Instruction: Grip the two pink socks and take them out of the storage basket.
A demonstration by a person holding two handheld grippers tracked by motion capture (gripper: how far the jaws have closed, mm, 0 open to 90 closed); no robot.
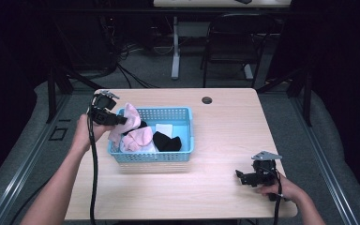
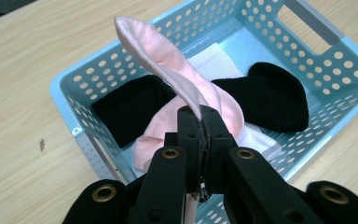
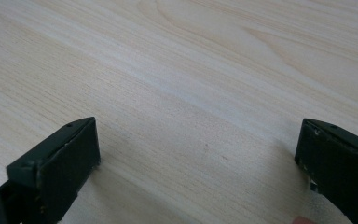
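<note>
Pinched at one edge only, the pink sock [image 2: 168,60] is held by the left claw [image 2: 200,135] over the near-left corner of the blue basket [image 1: 168,157], its lower end trailing among the black socks [image 2: 275,95] and white sock [image 2: 214,60] inside. Slipping from so thin a grip could be expected, or a neighbouring sock could be dragged out with it. The right claw [image 1: 243,177] is kept wide apart and empty over the bare surface [image 3: 191,70], well apart from the basket.
</note>
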